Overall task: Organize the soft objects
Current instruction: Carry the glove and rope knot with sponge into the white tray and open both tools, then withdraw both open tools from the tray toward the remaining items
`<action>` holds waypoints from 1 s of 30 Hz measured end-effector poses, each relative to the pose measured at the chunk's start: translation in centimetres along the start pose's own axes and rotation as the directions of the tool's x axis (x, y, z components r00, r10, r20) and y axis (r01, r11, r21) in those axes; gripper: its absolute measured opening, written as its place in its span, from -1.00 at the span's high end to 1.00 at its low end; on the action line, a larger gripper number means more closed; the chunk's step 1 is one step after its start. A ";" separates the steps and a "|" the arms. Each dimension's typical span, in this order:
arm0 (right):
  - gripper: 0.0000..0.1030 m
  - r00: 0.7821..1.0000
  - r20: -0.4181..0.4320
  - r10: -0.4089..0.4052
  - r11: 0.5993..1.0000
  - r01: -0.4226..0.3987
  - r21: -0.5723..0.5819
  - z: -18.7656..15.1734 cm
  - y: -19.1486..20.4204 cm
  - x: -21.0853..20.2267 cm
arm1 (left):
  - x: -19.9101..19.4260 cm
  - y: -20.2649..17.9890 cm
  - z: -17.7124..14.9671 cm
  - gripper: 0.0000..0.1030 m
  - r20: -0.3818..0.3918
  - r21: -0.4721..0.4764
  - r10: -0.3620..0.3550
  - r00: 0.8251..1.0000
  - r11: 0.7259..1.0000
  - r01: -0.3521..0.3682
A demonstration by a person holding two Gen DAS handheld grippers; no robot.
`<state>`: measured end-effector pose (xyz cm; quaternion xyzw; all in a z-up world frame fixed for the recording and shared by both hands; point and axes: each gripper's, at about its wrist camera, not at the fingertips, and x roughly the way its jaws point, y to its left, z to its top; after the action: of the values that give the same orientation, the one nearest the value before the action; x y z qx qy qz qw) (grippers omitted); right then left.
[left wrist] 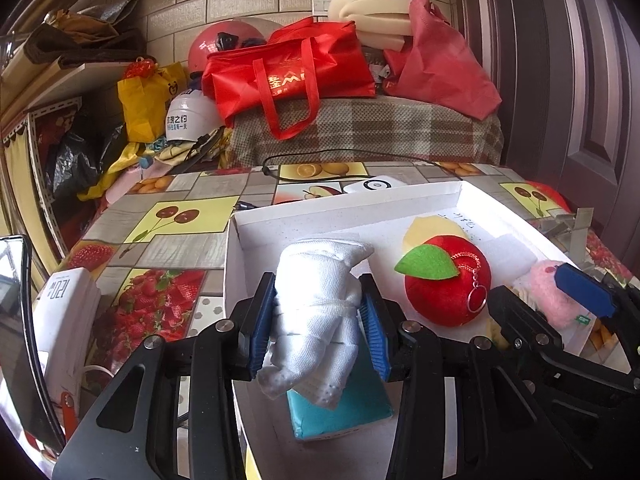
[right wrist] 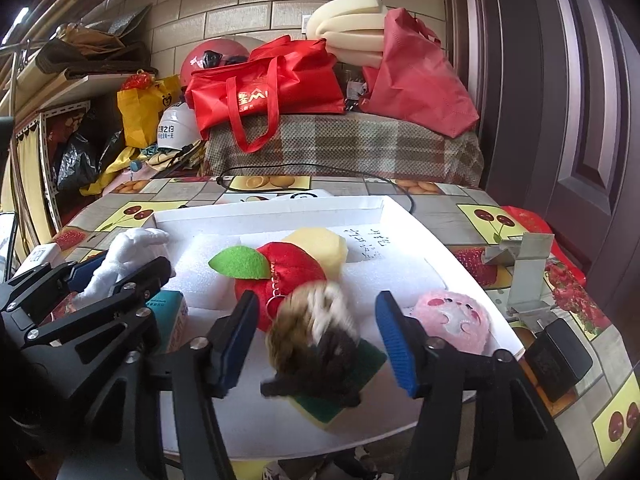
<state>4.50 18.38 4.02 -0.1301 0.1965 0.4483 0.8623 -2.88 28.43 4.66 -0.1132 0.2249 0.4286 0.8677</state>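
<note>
A shallow white box (left wrist: 348, 208) stands on the fruit-print table. My left gripper (left wrist: 320, 324) is shut on a rolled white towel (left wrist: 320, 280), held over a teal tissue pack (left wrist: 340, 412) in the box's left end. A red plush apple (right wrist: 292, 276) with a green leaf, a yellow foam piece (right wrist: 320, 246) and a pink plush (right wrist: 452, 320) lie in the box. My right gripper (right wrist: 316, 344) is open, with gaps on both sides of a blurred brown-and-white furry toy (right wrist: 316, 332). That toy sits over a green-and-yellow sponge (right wrist: 340, 396).
A black adapter (right wrist: 556, 360) and a metal bracket (right wrist: 524, 268) sit right of the box, and a black cable (right wrist: 304, 168) runs along the table's far edge. A white carton (left wrist: 68, 312) lies at the left. Red bags (left wrist: 288, 68) are piled behind, beside a dark door (left wrist: 580, 100).
</note>
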 end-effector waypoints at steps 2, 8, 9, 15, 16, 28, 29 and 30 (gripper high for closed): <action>-0.52 1.000 -0.002 -0.009 1.000 0.009 0.030 -0.1 -0.6 0.0 | -0.3 0.4 0.0 -0.21 0.012 -0.025 0.021 1.000 0.999 -0.021; -0.67 0.999 0.034 -0.018 0.998 0.016 0.058 -0.2 -0.9 -0.8 | -2.2 1.1 -0.4 -0.65 0.104 -0.077 0.118 0.988 0.991 -0.110; -0.68 0.999 0.042 -0.023 0.998 0.020 0.052 -0.2 -0.8 -1.0 | -2.5 1.2 -0.4 -0.65 0.119 -0.082 0.133 0.984 0.989 -0.124; -0.84 0.995 0.088 -0.044 0.998 0.040 0.056 -0.1 -0.8 -1.8 | -3.4 2.5 -0.8 -0.96 0.156 -0.143 0.154 0.976 0.981 -0.132; -0.92 0.994 0.098 -0.046 0.997 0.040 0.063 -0.2 -0.9 -2.0 | -3.6 2.6 -0.8 -0.97 0.165 -0.153 0.154 0.974 0.980 -0.129; -1.00 0.984 0.164 -0.066 0.996 0.054 0.073 -0.5 -1.2 -3.4 | -4.4 2.1 -1.1 -0.99 0.189 -0.127 0.134 0.973 0.986 -0.111; -1.00 0.984 0.166 -0.067 0.996 0.055 0.073 -0.5 -1.2 -3.5 | -4.5 2.1 -1.1 -0.99 0.189 -0.122 0.131 0.973 0.986 -0.109; -1.00 0.983 0.169 -0.069 0.996 0.057 0.073 -0.6 -1.2 -3.6 | -4.7 2.0 -1.2 -0.99 0.191 -0.117 0.129 0.973 0.987 -0.108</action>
<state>3.45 14.84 5.20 -0.0681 0.1326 0.4232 0.8937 -7.29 25.92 5.91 -0.1021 0.1207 0.5003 0.8513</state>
